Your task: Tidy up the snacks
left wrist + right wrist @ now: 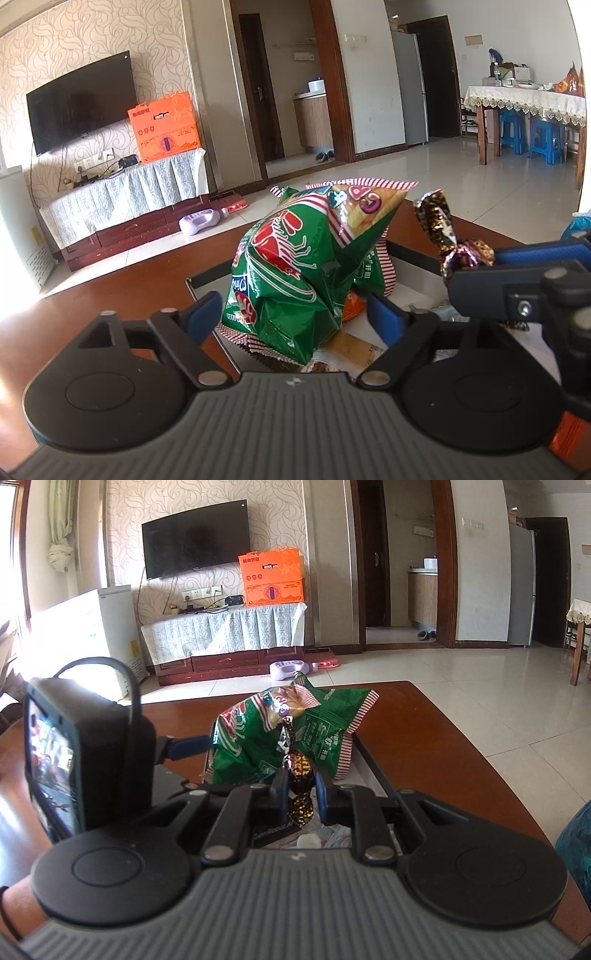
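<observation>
A green snack bag with red-and-white striped edges sits in a shallow tray on the brown table. My left gripper holds it between its blue pads, jaws spread wide around the bag. The bag also shows in the right wrist view. My right gripper is shut on a dark twist-wrapped candy, held upright just in front of the bag. In the left wrist view the candy and the right gripper stand at the right, above the tray.
Other wrappers lie in the tray under the bag. The brown table ends beyond the tray. A blue bag sits at the right edge. The left gripper's body stands at the left in the right wrist view.
</observation>
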The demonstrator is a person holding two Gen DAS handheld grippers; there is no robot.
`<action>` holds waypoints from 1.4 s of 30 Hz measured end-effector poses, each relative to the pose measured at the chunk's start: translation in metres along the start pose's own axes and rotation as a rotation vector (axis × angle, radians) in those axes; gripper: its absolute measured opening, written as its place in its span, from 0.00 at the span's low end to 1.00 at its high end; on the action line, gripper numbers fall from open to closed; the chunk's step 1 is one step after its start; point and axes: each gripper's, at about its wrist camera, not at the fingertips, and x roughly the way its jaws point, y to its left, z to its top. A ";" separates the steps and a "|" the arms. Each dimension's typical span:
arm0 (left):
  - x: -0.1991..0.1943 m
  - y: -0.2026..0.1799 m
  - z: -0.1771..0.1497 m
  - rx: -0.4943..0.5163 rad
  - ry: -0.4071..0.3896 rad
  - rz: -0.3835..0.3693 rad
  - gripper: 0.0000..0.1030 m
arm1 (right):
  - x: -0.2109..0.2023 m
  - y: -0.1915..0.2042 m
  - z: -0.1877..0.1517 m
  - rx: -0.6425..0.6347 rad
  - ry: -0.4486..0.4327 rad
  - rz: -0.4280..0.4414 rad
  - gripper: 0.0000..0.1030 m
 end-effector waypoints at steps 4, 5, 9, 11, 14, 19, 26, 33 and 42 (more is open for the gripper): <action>-0.008 -0.001 -0.005 0.023 0.006 -0.011 0.90 | 0.000 -0.001 -0.001 0.000 0.000 -0.001 0.18; -0.012 -0.001 -0.007 0.031 0.005 -0.011 0.90 | -0.001 -0.001 -0.001 -0.002 -0.001 0.000 0.18; -0.029 -0.004 -0.017 0.073 -0.006 -0.014 0.93 | -0.002 -0.001 -0.002 -0.005 -0.006 -0.003 0.18; -0.038 -0.007 -0.021 0.092 -0.008 -0.012 0.94 | -0.003 -0.002 -0.003 -0.009 -0.006 -0.007 0.18; -0.052 -0.012 -0.029 0.128 -0.012 -0.008 0.94 | -0.004 -0.004 -0.005 -0.004 -0.005 -0.012 0.18; -0.076 -0.025 -0.038 0.220 -0.037 -0.008 0.94 | -0.009 -0.009 -0.007 0.002 -0.004 -0.023 0.18; -0.101 -0.039 -0.042 0.237 -0.031 -0.031 0.94 | -0.018 -0.013 -0.018 0.015 0.018 -0.029 0.18; -0.129 -0.064 -0.061 0.310 -0.040 -0.045 0.94 | -0.026 -0.017 -0.029 0.028 0.039 -0.031 0.18; -0.149 -0.058 -0.068 0.250 -0.049 -0.002 0.94 | -0.031 -0.017 -0.035 0.035 0.054 -0.017 0.18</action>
